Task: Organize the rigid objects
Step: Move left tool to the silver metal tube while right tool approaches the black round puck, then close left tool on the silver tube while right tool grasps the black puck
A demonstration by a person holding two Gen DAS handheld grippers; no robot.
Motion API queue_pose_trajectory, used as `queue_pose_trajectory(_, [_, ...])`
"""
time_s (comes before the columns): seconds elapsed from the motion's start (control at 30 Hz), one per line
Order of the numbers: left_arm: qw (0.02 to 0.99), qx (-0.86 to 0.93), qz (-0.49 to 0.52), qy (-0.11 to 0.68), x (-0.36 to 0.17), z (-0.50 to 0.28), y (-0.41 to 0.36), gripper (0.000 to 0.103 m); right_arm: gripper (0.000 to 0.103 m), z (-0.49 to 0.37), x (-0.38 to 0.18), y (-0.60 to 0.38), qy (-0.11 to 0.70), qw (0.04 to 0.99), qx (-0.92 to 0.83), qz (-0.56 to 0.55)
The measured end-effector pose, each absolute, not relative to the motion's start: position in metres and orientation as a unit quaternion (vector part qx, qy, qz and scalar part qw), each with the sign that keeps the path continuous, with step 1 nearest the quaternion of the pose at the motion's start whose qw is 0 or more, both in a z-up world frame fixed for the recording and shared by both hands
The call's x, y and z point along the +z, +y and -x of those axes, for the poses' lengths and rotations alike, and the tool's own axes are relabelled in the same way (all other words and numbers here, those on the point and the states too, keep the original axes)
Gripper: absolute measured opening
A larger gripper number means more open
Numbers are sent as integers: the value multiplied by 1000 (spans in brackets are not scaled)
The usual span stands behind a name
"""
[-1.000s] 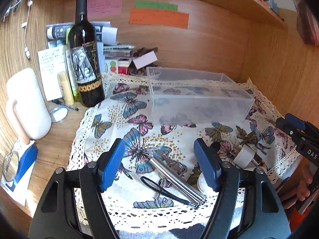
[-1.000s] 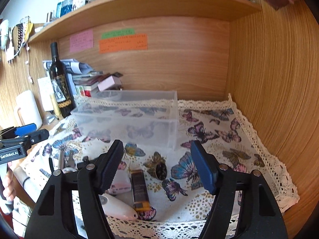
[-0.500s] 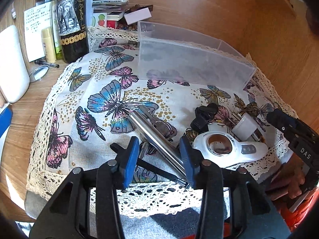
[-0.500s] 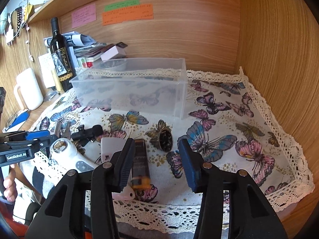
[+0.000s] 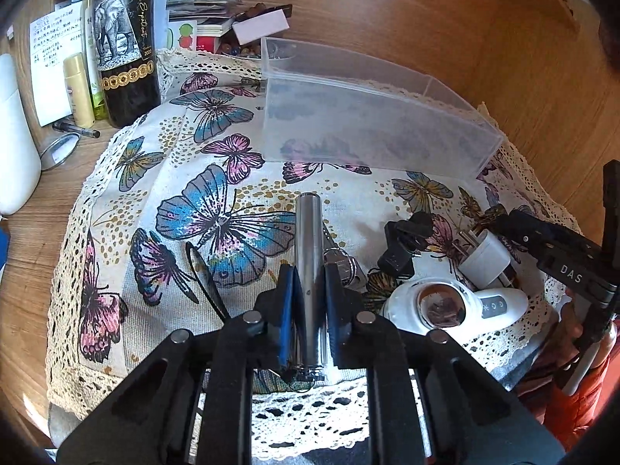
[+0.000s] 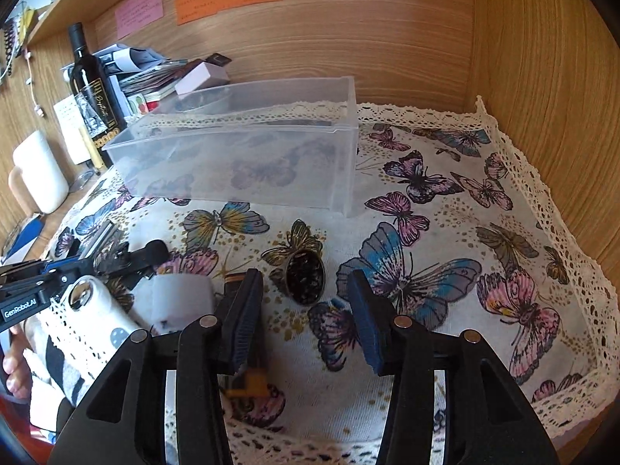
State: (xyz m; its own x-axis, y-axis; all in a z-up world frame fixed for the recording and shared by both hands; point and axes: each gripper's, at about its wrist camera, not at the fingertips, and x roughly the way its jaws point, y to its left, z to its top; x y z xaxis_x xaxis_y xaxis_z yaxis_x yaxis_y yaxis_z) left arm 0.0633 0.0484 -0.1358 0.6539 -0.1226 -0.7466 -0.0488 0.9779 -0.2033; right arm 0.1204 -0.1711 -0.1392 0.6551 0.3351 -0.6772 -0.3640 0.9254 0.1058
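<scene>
My left gripper (image 5: 309, 283) is shut on a silver metal tube (image 5: 309, 248) that points toward the clear plastic bin (image 5: 372, 120). Beside it lie a black cord (image 5: 203, 267), metal keys (image 5: 345, 267), a black clip (image 5: 405, 244), a white plug adapter (image 5: 484, 257) and a white handheld device (image 5: 453, 306). My right gripper (image 6: 304, 306) is open over the cloth, near a small dark round cap (image 6: 304, 277) and an orange-and-black lighter (image 6: 248, 376). The bin (image 6: 248, 159) stands behind.
A butterfly cloth (image 6: 445, 232) covers the desk nook, with wooden walls at the back and right. A wine bottle (image 5: 124, 38), papers, a small tube (image 5: 77, 89) and a white jug (image 5: 15, 143) stand at the left. The right gripper's body (image 5: 562, 255) shows at the right.
My left gripper has dropped to the cloth and closed on the silver tube. My right gripper has lowered toward the round cap and narrowed somewhat, still open.
</scene>
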Motion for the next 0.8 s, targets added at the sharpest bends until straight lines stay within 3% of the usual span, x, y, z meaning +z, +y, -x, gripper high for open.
queue_pose_trajectory(0.17, [905,-20,93,414,-135,-67,48,15,43,-134,-147,-166,390,900,196,8])
queue_pose_trajectory(0.23, [907,-21,92,410,-133,-68,49,15,32,-136,-150,-165,393,898,197,2])
queue_pose_trajectory(0.8, [935,-18,59,350,-83,-66,54,15,32,-122,-108,-167,317,928,194,20])
